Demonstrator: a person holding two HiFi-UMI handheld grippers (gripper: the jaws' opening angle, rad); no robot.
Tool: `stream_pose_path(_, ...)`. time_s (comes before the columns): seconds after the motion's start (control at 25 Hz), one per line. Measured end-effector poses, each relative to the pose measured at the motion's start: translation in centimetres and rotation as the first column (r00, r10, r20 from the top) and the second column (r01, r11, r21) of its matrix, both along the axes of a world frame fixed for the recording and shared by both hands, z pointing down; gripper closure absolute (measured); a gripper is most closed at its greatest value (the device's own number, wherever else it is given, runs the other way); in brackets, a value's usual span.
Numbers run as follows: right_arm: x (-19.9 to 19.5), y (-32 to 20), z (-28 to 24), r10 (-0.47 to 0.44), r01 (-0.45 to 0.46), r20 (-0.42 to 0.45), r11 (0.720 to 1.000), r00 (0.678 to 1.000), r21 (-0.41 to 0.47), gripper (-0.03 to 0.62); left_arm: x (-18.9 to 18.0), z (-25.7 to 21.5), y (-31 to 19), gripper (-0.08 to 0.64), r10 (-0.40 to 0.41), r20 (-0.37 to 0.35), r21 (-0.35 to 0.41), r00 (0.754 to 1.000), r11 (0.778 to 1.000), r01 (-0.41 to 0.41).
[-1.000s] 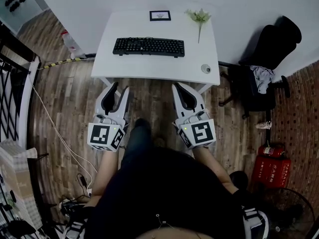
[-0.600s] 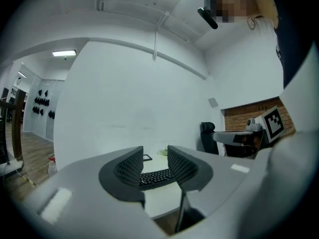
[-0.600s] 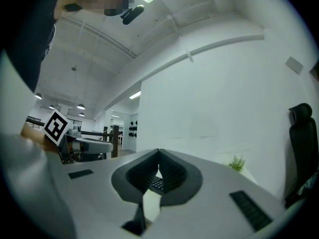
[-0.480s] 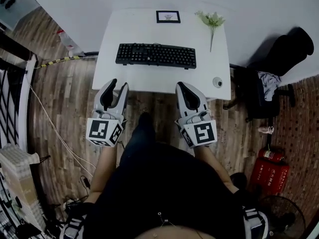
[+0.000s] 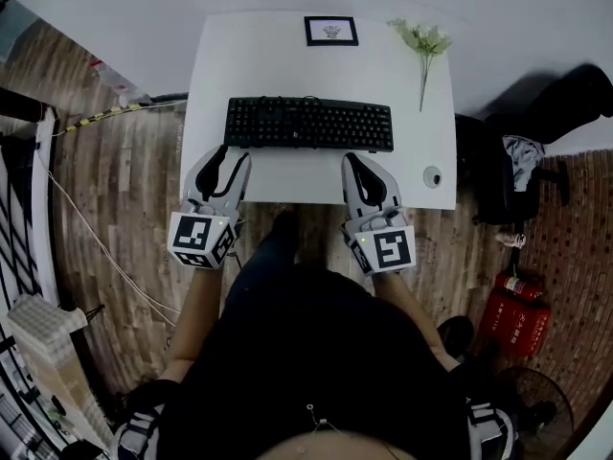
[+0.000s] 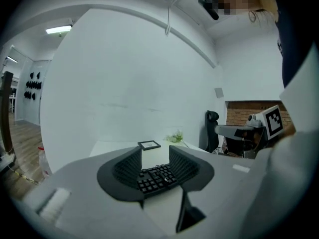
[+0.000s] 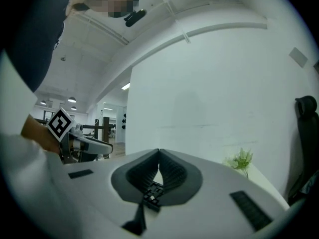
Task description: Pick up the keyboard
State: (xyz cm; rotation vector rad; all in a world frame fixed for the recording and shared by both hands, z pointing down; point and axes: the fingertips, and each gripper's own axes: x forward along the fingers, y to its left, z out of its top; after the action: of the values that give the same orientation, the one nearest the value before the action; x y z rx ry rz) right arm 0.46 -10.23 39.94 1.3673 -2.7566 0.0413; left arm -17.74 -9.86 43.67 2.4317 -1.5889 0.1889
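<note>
Reaching-in step I'd say, nothing grabbed yet. The keyboard [image 5: 308,124] sits mid-table [image 5: 287,56], at 12 o'clock from both tools, just past their tips. By its left end the left tool [image 5: 228,154] has just been opening its jaws, with nothing between them. The right tool [image 5: 355,161] is clenched and empty. Next up, probably: spread the right one, then slide both onto the near edge.

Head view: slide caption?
At desk edge near keyboard: left gripper empty, jaws just opening; right gripper shut.
</note>
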Motion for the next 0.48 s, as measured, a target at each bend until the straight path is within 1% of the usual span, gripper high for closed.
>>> stream_pose_path(0.16, -0.3, -2.9, 1.8, 0.034, -0.035, -0.029, 0.999, 0.999, -0.028, 0.580, -1.0, 2.8, -3.0, 0.402, 0.037, 0.015, -0.066, 0.999, 0.997, -0.036)
stream_pose_path(0.28, -0.3, -4.7, 2.8, 0.068, -0.070, -0.043, 0.997, 0.997, -0.046, 0.580, -1.4, 5.0, -4.5, 0.400, 0.069, 0.012, -0.119, 0.998, 0.991, -0.067)
stream_pose_path(0.48, -0.1, -6.2, 4.5, 0.091, -0.096, -0.068, 0.993, 0.993, -0.070, 0.580, -2.1, 8.1, -6.3, 0.400, 0.088, 0.003, -0.189, 0.996, 0.978, -0.086)
